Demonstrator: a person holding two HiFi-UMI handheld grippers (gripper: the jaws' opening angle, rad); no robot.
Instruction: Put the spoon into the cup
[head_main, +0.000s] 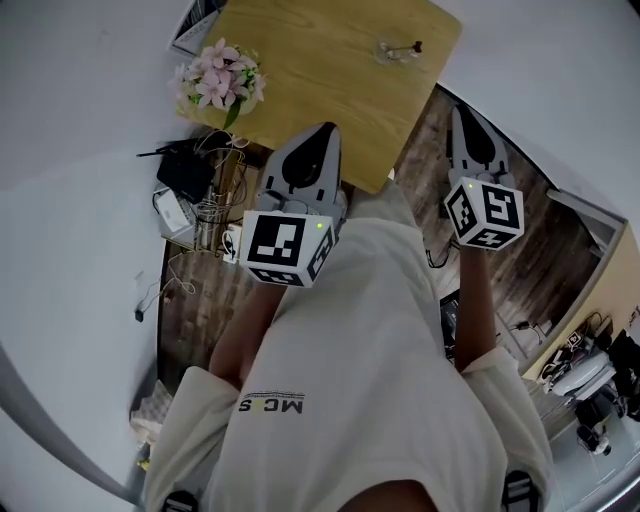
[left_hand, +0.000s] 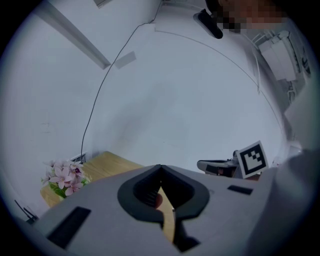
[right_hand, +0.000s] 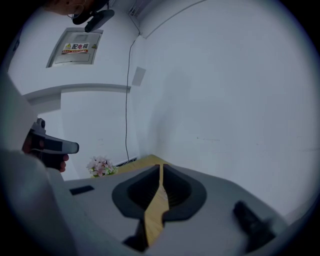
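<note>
A small clear glass cup (head_main: 393, 50) stands on the far right part of the wooden table (head_main: 320, 70). A thin spoon (head_main: 410, 47) with a dark end rests at the cup; whether it sits inside is too small to tell. My left gripper (head_main: 325, 130) is held over the table's near edge, its jaws together and empty (left_hand: 160, 168). My right gripper (head_main: 462, 110) hangs off the table's right side over the wood floor, its jaws likewise closed on nothing (right_hand: 161, 166). Both are well short of the cup.
A pot of pink flowers (head_main: 220, 80) stands at the table's left corner. A black box (head_main: 186, 172), cables and a wire rack (head_main: 212, 222) sit on the floor at the left. White walls enclose the table. Equipment clutters the lower right (head_main: 590, 380).
</note>
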